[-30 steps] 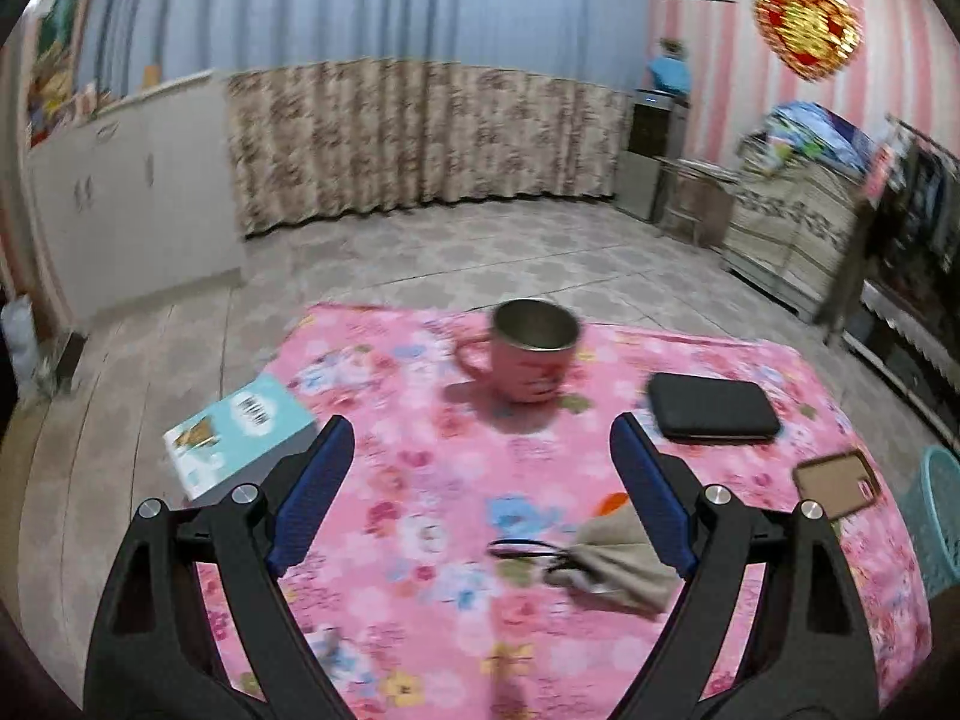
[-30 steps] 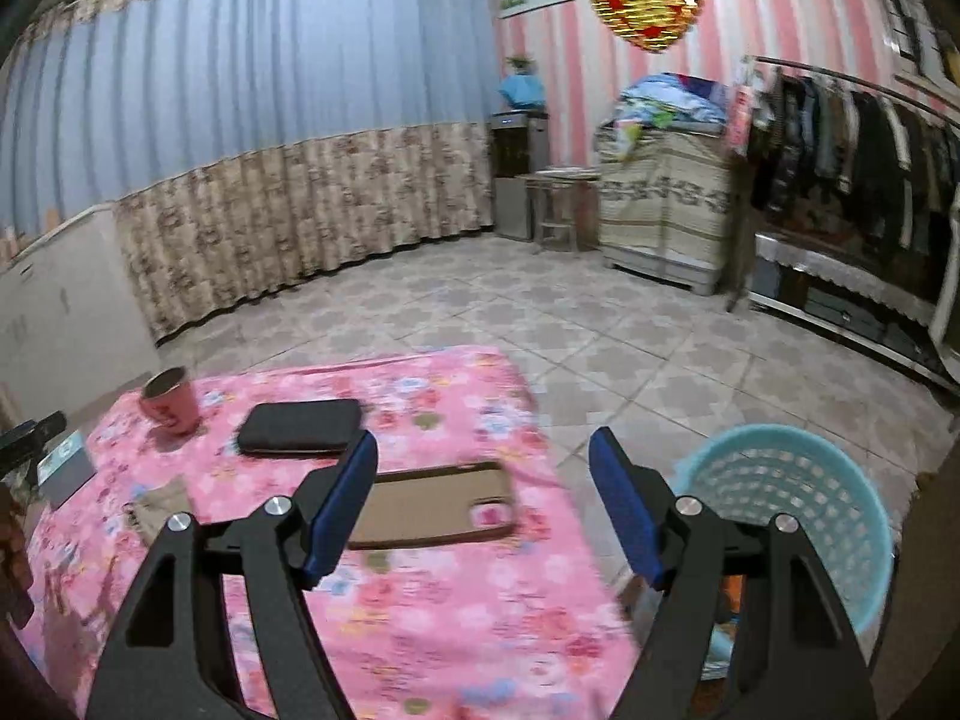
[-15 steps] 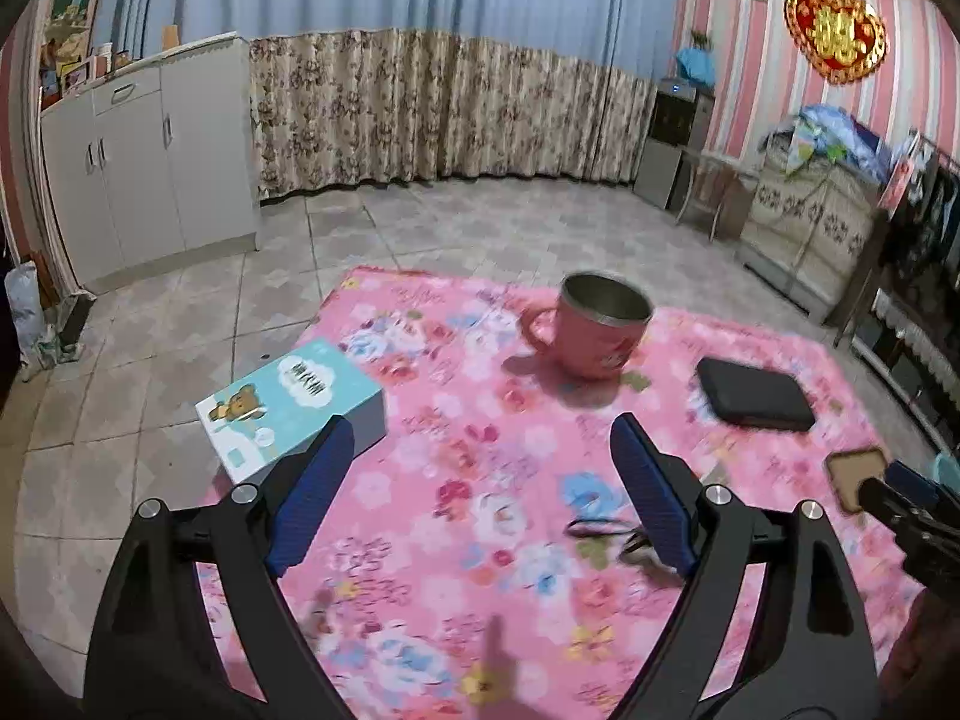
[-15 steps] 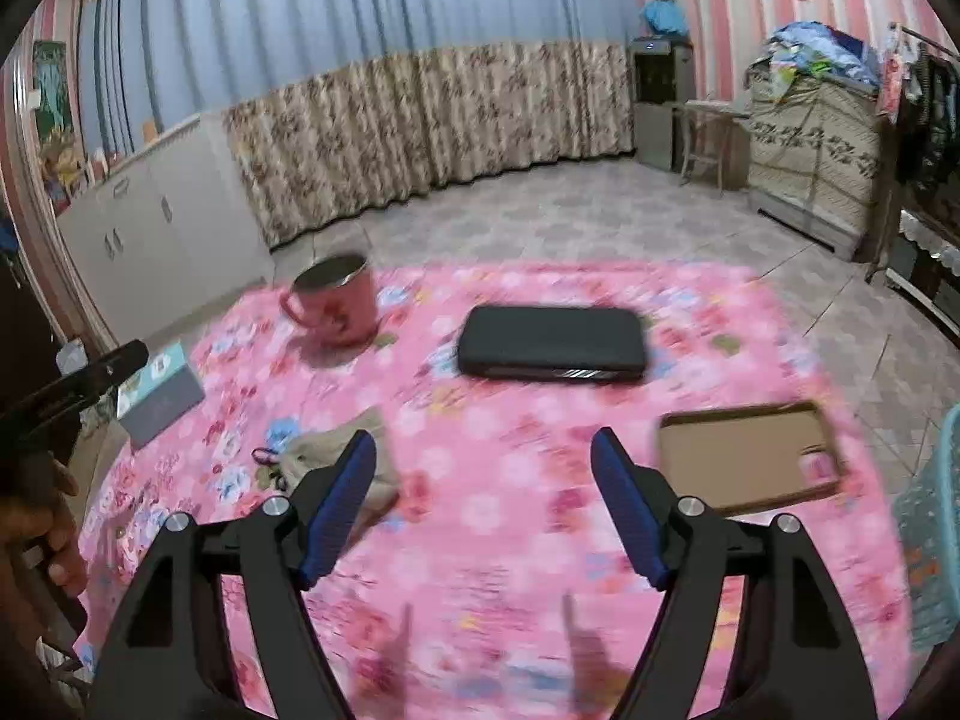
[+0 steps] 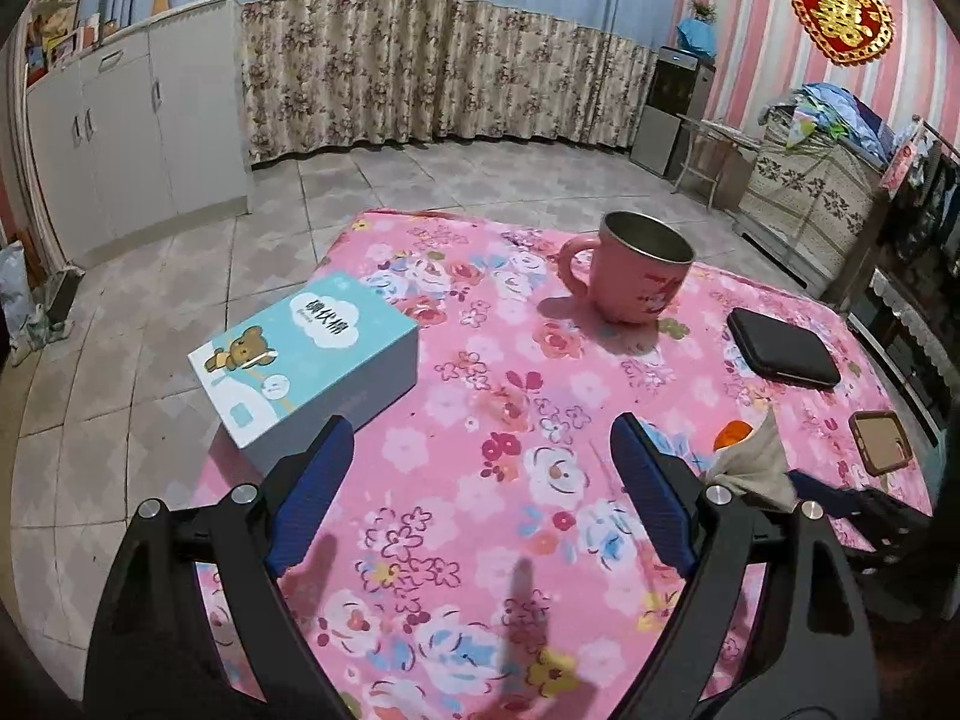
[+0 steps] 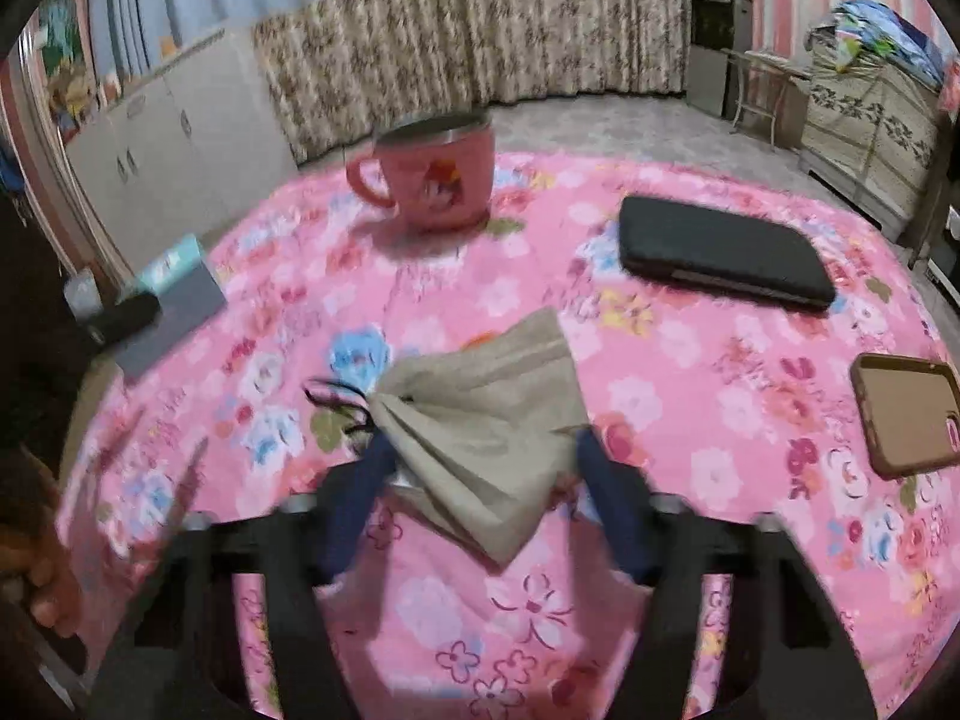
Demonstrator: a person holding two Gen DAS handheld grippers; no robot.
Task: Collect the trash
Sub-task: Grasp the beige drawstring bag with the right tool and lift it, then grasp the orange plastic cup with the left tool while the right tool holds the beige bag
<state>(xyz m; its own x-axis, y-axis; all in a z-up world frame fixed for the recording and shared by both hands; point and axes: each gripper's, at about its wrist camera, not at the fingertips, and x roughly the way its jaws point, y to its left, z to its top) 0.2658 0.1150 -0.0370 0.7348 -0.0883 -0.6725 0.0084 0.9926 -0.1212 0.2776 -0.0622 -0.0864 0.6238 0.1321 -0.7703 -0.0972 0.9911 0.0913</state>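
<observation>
A crumpled beige cloth pouch [image 6: 480,420] with a black drawstring lies on the pink floral tablecloth [image 6: 690,372]. My right gripper [image 6: 483,459] straddles it from the near side. Its jaws are closing and both blue pads touch the pouch's sides, bunching it up. In the left wrist view the same pouch [image 5: 753,465] stands up in a peak at the right. My left gripper [image 5: 480,423] hovers open over bare cloth to the pouch's left, with nothing between its fingers.
On the cloth stand a pink mug [image 5: 636,276], a black zip case [image 5: 780,348], a phone in a brown case [image 6: 906,414] and a teal tissue box [image 5: 306,360] at the left edge. A hand [image 6: 42,576] shows at lower left. Tiled floor surrounds the table.
My right gripper swung left from the basket side across the table, dropped onto the beige pouch and narrowed around it. My left gripper drifted left and lower, staying open.
</observation>
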